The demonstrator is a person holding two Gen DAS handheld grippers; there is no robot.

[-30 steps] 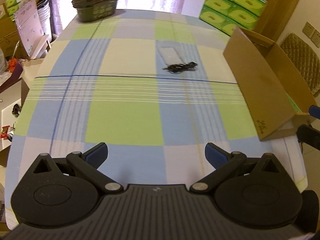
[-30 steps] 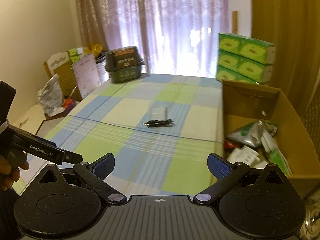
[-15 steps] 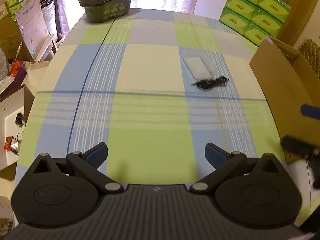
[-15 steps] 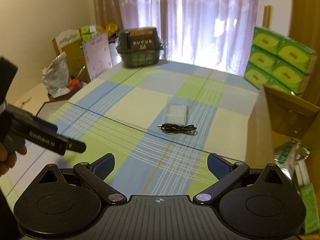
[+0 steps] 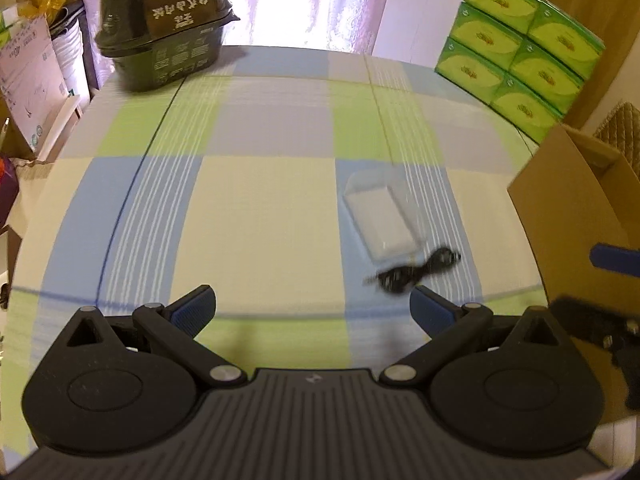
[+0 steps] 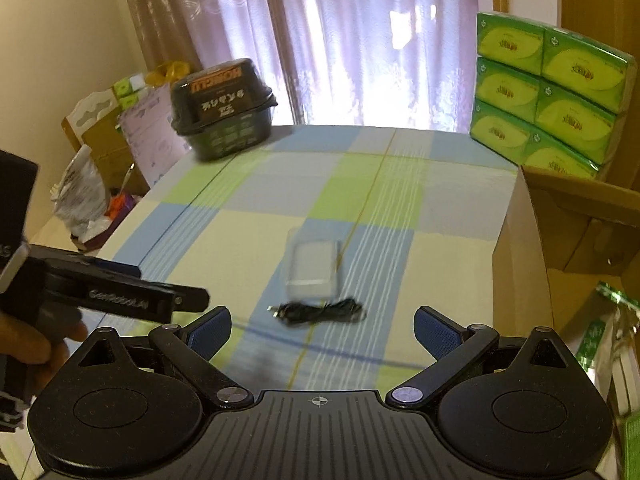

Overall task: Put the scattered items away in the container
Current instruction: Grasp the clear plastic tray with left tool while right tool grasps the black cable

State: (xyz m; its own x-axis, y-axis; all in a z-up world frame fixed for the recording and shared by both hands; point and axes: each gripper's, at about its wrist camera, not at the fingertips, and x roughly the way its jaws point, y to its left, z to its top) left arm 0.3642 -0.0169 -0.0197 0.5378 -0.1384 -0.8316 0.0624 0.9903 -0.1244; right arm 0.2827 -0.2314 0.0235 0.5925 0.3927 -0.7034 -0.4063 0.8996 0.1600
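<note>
While the coiled black cable (image 6: 318,313) lies on the checked blue, green and cream tablecloth (image 6: 224,240), touching the near end of the flat white packet in clear wrap (image 6: 312,270), we hold both tools above the near edge of the table. Our right gripper (image 6: 322,332) has its blue-padded fingers spread wide and empty, the cable just ahead between them. Our left gripper (image 5: 312,308) is likewise spread and empty, with the cable (image 5: 414,270) near its right fingertip. To the right stands the open brown cardboard box (image 6: 560,248), green packets inside it. Nothing lies between cable and box. Far off sit a dark lidded plastic tub (image 6: 224,110) and stacked green tissue packs (image 6: 548,96).
</note>
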